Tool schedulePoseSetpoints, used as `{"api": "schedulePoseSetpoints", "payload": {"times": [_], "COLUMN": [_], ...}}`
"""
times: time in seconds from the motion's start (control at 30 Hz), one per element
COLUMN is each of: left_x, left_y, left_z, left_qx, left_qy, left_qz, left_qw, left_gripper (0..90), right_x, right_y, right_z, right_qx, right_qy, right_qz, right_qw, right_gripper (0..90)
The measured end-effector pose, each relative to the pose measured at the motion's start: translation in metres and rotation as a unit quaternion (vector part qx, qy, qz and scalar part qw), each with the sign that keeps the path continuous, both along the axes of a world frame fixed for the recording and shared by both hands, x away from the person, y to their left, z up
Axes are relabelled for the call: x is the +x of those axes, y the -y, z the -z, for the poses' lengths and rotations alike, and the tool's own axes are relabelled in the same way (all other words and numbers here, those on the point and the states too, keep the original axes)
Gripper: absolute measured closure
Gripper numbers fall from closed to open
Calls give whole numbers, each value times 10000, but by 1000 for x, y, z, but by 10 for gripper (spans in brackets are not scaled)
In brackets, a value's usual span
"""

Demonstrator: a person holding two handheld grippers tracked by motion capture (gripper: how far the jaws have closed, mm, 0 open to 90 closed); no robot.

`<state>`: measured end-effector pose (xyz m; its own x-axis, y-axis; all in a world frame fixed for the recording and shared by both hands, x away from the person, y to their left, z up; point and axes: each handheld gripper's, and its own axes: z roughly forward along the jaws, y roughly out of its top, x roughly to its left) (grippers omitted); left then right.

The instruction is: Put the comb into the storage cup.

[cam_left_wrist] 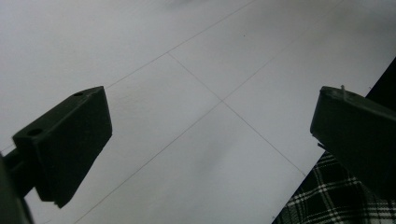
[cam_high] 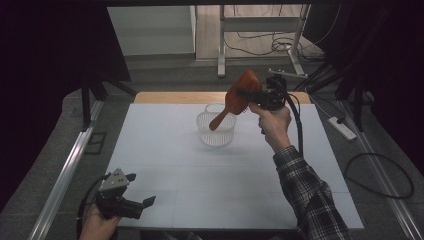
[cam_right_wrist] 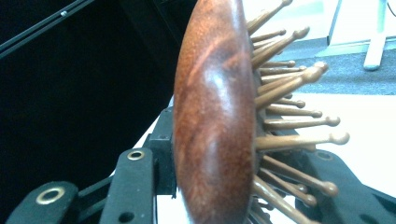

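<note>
A reddish-brown wooden hairbrush (cam_high: 239, 94) hangs tilted above the back of the table, its handle pointing down into a small white mesh basket (cam_high: 216, 130). My right gripper (cam_high: 252, 95) is shut on the brush's head. In the right gripper view the polished back of the hairbrush (cam_right_wrist: 212, 126) stands between the jaws, with wooden pins sticking out to the right. My left gripper (cam_high: 141, 190) rests low at the front left corner of the table, open, nothing between its fingers (cam_left_wrist: 70, 140).
The white table (cam_high: 165, 170) has thin grid lines. A wooden strip runs along its far edge. Metal rails run along the left side. Cables and a power strip (cam_high: 342, 127) lie on the floor to the right. A plaid sleeve (cam_high: 307, 195) crosses the right front.
</note>
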<state>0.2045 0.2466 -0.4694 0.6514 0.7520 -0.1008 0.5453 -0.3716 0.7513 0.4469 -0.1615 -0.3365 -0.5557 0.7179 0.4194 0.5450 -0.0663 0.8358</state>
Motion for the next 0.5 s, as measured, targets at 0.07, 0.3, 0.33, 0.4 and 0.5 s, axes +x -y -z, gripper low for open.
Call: {"api": "schedulePoseSetpoints", "payload": {"times": [0.07,0.3,0.33,0.4,0.5], "left_x": [0,0,0,0,0], "left_y": [0,0,-1,-1,-1], "left_z": [0,0,0,0,0], "left_qx": [-15,-21,-20,-26,-35], "left_qy": [3,-13,-13,-21,-31], "left_qz": [-16,-4,0,-6,-11], "left_qw": [10000,10000,10000,10000,10000], "left_gripper": [0,0,0,0,0], "right_x": [1,12,13,15,17], "right_y": [-1,-10,-11,-13,-16], "right_z": [1,12,13,15,19], "right_qx": [4,-88,-92,-140,-202], "right_qy": [2,-47,-53,-59,-81], "right_qz": [14,92,89,103,102], "right_qw": [10000,9999,9999,9998,9997], "right_gripper": [555,555,554,555,554]}}
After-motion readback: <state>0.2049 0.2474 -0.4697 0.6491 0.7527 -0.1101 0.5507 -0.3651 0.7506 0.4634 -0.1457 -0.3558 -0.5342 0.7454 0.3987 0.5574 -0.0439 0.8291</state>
